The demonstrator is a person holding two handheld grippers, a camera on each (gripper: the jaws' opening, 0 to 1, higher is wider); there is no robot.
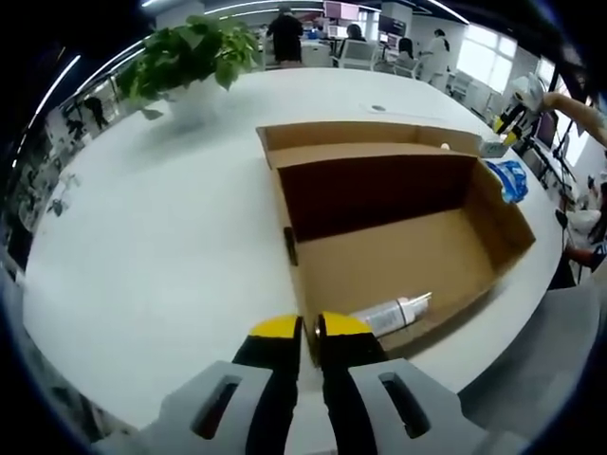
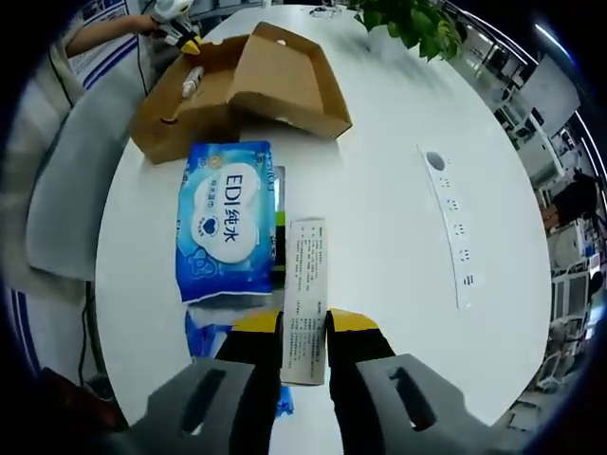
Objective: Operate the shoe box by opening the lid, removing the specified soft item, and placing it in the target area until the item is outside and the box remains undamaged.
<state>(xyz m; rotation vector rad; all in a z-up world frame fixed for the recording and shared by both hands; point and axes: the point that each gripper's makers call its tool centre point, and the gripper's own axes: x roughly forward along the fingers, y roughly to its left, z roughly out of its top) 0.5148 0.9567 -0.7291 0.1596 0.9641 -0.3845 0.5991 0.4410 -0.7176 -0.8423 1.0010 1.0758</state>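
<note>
Left gripper view hugs the shoe box (image 1: 398,227); right gripper view faces it from afar.

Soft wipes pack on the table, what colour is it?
Blue with a white cloud-shaped panel, the soft plastic wipes pack shows best in the right gripper view.

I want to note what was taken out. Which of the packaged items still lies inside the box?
The white tube, lying on the box floor. The blue wipes pack and the white carton lie on the table outside.
</note>
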